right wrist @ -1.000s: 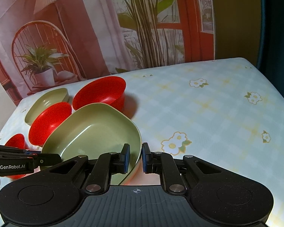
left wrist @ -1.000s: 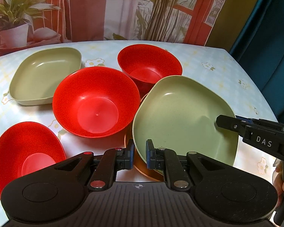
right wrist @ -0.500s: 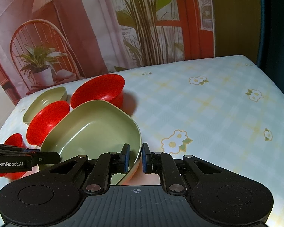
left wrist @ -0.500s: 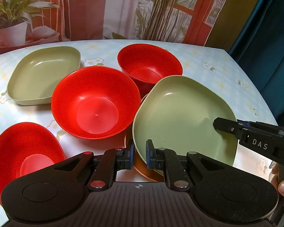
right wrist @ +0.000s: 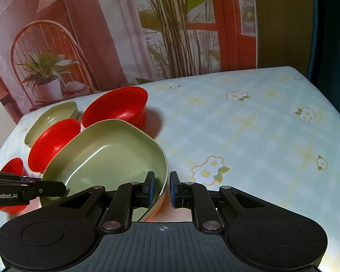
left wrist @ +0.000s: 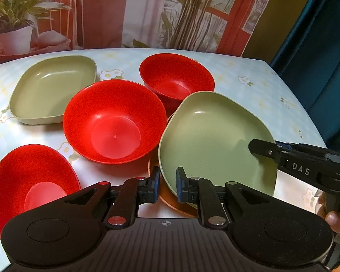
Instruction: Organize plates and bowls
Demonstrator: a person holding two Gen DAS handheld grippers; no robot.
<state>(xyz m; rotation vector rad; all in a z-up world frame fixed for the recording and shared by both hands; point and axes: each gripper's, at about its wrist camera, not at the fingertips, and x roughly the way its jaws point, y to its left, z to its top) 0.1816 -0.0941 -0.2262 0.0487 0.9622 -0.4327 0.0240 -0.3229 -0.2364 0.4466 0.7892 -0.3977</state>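
Both the left gripper (left wrist: 166, 187) and right gripper (right wrist: 161, 189) pinch opposite rims of the green plate (left wrist: 215, 140); it looks light, stiff, slippery.

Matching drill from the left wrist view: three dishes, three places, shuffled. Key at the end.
Things:
A. large green plastic dish
B. smaller green plastic dish
C. orange-brown plate

Places:
1. far left of the table
2. mostly hidden under another dish
3. nearest the camera, over a plate

Pairs: A-3, B-1, C-2
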